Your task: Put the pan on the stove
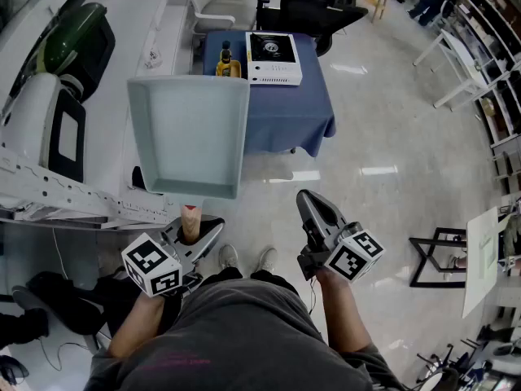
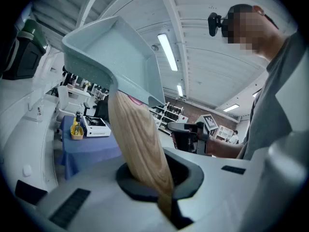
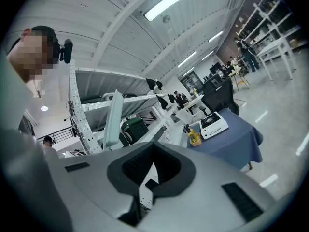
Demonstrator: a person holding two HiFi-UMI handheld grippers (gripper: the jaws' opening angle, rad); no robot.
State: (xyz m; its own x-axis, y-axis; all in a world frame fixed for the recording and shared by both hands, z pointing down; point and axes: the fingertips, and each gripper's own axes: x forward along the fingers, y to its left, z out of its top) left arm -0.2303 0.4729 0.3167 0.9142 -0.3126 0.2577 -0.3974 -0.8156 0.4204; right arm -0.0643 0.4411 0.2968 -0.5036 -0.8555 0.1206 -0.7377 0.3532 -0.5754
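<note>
blue-clothed table [image 1: 285, 112], yellow caddy [image 1: 229, 69] on it, black office chair [image 1: 313, 10] behind

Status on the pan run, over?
Left claw shut on pan handle, pan aloft. Right claw shut, empty. Stove ahead on blue table, yellow bin beside it; nothing visibly in the way.

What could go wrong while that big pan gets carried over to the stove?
1. The pan is wide, and the left gripper grips only the end of its wooden handle. It might tilt or twist in the jaws.
2. The stove sits close beside a yellow caddy holding a bottle. The pan's edge could knock that over when it lands.
</note>
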